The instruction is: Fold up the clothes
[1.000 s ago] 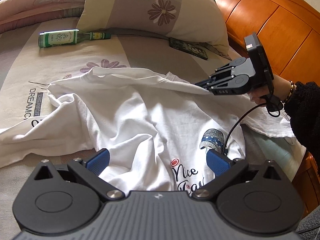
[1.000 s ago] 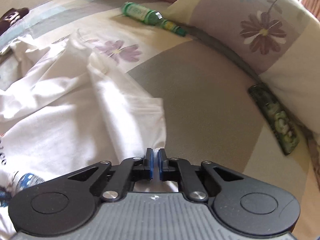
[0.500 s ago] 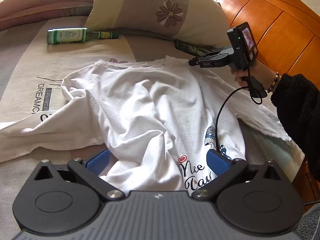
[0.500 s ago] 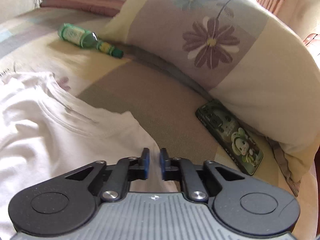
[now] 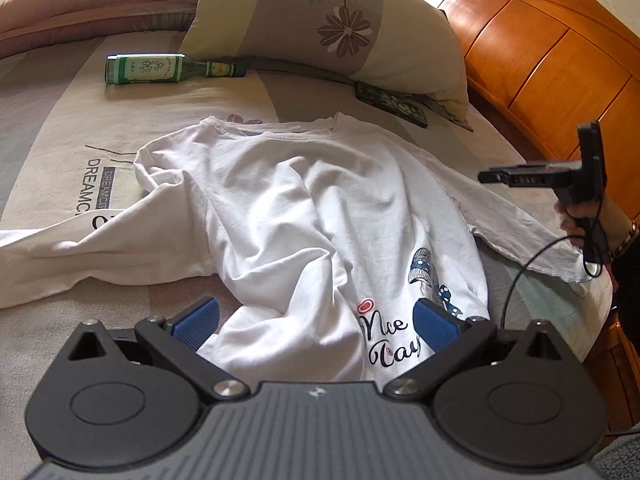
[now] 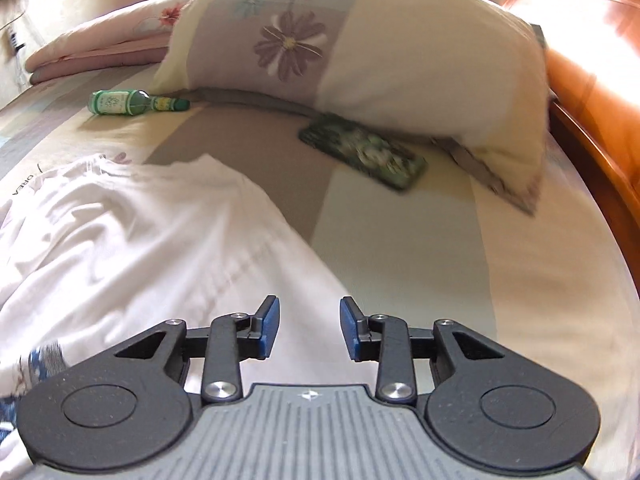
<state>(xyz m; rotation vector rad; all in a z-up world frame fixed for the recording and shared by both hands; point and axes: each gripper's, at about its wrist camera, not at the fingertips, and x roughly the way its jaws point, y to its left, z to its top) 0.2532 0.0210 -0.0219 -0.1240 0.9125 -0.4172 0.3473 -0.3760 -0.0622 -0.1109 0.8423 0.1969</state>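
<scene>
Right claw (image 6: pixel 307 328): released, nothing between its blue pads (image 6: pixel 269 326); its jaws have just been opening, which reads as letting go of the shoulder it had drawn out flat. In the left wrist view it hangs above the right sleeve (image 5: pixel 520 224), toward the bed's headboard edge.
Left claw (image 5: pixel 316 320): spread wide, pads on either side of the hem (image 5: pixel 288 344) without pinching it; probably poised to take the bottom edge.
T-shirt (image 5: pixel 312 208): white, lying print side up in the middle of the bed (image 6: pixel 420 264), collar (image 5: pixel 276 128) toward the pillow (image 5: pixel 328 20), hem toward the foot. The body is still rumpled, so I judge this as spreading, with no fold made yet.
Left sleeve (image 5: pixel 60 256): trails off to the bed's side edge, creased; it likely needs straightening next.
Bottle (image 5: pixel 160 69): green, on its side near the pillow, well apart from the shirt.
Phone (image 6: pixel 364 150): just under the pillow's corner, near the collar but clear of the cloth.
</scene>
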